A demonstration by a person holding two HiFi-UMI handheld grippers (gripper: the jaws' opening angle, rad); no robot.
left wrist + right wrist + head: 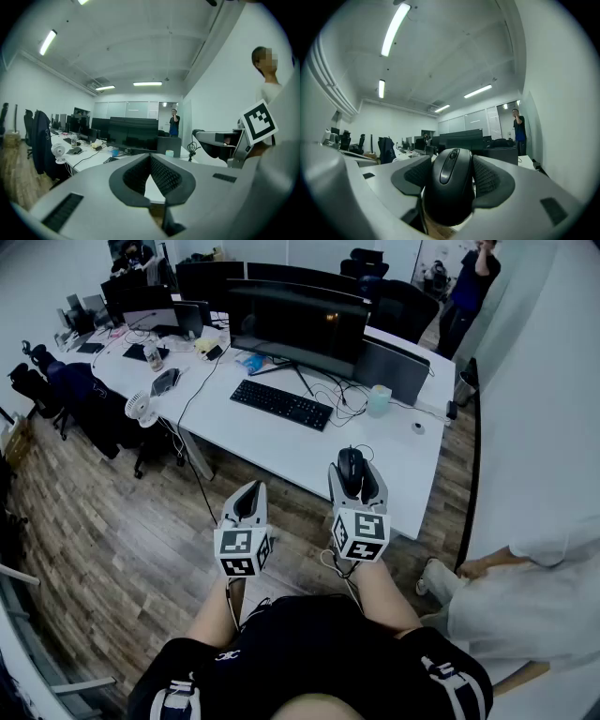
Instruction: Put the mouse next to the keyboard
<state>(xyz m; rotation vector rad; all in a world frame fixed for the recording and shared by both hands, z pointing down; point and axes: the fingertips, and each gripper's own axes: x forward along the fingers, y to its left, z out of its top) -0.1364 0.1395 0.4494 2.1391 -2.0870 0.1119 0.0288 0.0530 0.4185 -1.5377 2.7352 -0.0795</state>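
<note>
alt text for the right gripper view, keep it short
A black mouse sits clamped in the jaws of the right gripper, scroll wheel up. Behind it is an office with dark monitors, ceiling strip lights and a person standing at the right.

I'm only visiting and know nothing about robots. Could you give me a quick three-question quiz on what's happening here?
1. True or false: the left gripper is shut with nothing in it.
2. The right gripper grips: A a cup, B a mouse, C nothing?
3. Fill in: on the white desk, the keyboard lies in front of a large ____.
Key: 1 true; 2 B; 3 monitor.
</note>
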